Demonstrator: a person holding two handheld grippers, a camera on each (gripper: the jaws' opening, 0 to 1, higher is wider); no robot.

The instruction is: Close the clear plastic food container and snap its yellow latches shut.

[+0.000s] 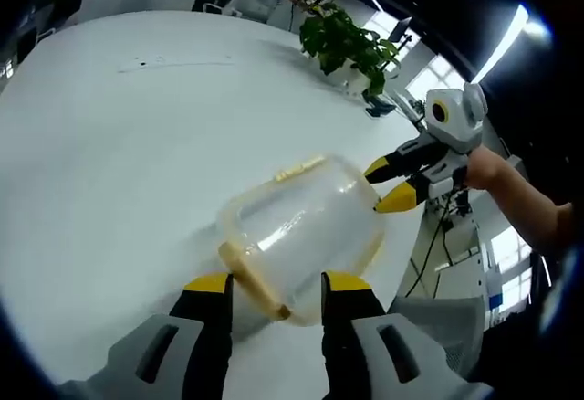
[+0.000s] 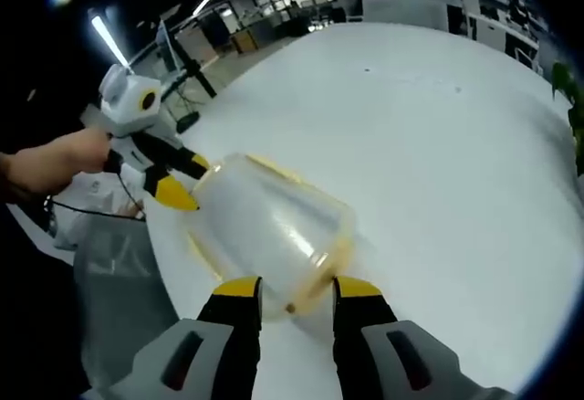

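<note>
A clear plastic food container (image 1: 306, 231) with pale yellow latches lies on the white table (image 1: 109, 144), near its edge. My left gripper (image 1: 277, 283) is open, its jaws either side of the container's near end, where one yellow latch (image 1: 257, 283) lies. The right gripper (image 1: 388, 185) comes in from the right, open, with its yellow tips at the container's far corner. In the right gripper view the same container (image 2: 269, 222) sits between my right gripper (image 2: 299, 288), open at its near end, and the left gripper (image 2: 187, 181) at the far end. Another latch (image 1: 299, 168) shows on the far side.
A potted plant (image 1: 347, 39) stands at the table's far side. The table edge (image 2: 169, 263) runs close to the container, with a grey chair (image 1: 438, 322) below it. A person's hand (image 2: 55, 163) holds the left gripper. Office desks fill the background.
</note>
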